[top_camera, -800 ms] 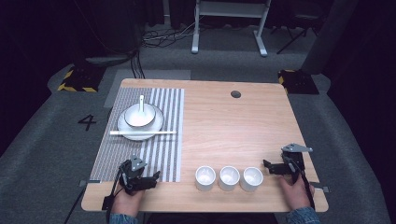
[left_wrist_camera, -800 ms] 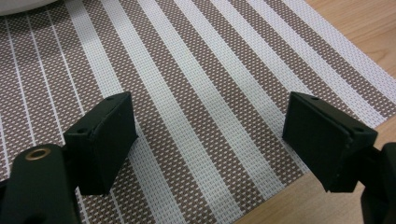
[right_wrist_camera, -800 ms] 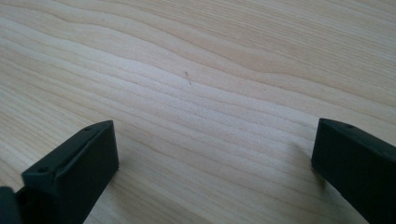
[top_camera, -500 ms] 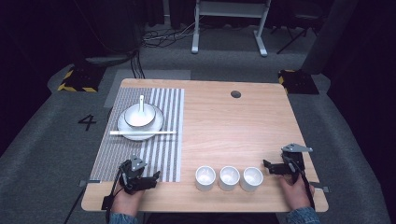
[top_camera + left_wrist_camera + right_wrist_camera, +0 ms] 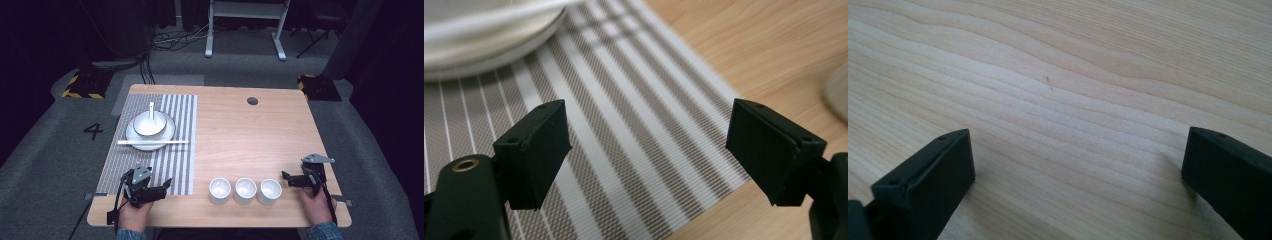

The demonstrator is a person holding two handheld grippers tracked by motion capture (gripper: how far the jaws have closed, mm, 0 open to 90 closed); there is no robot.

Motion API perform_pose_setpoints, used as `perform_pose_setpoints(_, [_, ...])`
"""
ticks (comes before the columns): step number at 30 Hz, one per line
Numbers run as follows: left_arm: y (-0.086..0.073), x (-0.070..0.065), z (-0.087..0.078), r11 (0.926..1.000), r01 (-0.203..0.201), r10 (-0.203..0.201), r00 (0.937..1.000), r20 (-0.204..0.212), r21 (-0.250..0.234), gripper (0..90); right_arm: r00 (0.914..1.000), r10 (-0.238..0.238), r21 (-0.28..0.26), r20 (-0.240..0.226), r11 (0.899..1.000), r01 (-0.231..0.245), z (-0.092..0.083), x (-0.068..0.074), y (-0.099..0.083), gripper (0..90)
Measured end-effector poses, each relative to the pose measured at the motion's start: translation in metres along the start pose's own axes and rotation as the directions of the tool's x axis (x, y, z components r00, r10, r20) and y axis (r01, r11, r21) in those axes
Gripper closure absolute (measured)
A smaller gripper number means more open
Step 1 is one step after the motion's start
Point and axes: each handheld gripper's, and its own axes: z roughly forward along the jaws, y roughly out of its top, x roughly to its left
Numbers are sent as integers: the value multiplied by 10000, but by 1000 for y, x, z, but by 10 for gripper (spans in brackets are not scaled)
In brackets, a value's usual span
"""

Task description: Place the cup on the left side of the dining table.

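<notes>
- The left gripper (image 5: 162, 187) rests at the near left of the wooden table (image 5: 250, 140), over the near edge of the striped placemat (image 5: 175, 150); in the left gripper view its jaws stand wide apart with nothing between them — just mat below.
- On the mat's far half sits a white plate (image 5: 150, 134) holding a white bowl (image 5: 148, 124) with a spoon (image 5: 151, 109) in it; a pair of white chopsticks (image 5: 152, 142) lies across the plate's near rim.
- Three white cups (image 5: 245, 190) stand in a row near the front edge, between the two grippers.
- The right gripper (image 5: 287, 177) lies near the front right, just beside the rightmost cup — jaws spread, empty, over bare wood.
</notes>
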Motion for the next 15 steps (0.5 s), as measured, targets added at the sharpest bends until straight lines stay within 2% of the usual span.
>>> perform_pose_setpoints(3, [7, -7, -9, 9980, -327, 335, 9993, 138, -539, 179, 10000, 13, 4, 1, 10000, -13, 0, 0, 0, 6])
perform_pose_setpoints(5, [12, -13, -16, 9931, -323, 361, 9989, 314, -1130, 179, 10000, 15, 6, 0, 10000, -15, 0, 0, 0, 6])
perform_pose_setpoints(6, [12, -13, -16, 9931, -323, 361, 9989, 314, -1130, 180, 10000, 15, 6, 0, 10000, -15, 0, 0, 0, 6])
perform_pose_setpoints(8, [15, -16, -21, 9894, -209, 279, 9985, 472, -1434, 187, 10000, 29, 12, 2, 10000, -29, 0, 0, 0, 6])
perform_pose_setpoints(13, [16, -19, -24, 9852, -20, 133, 9978, 647, -1713, 188, 10000, 27, 12, 3, 10000, -27, 0, 0, 0, 6])
perform_pose_setpoints(15, [17, -20, -27, 9779, 267, -98, 9966, 821, -2073, 190, 10000, 25, 12, 3, 10000, -25, 0, 0, 0, 6])
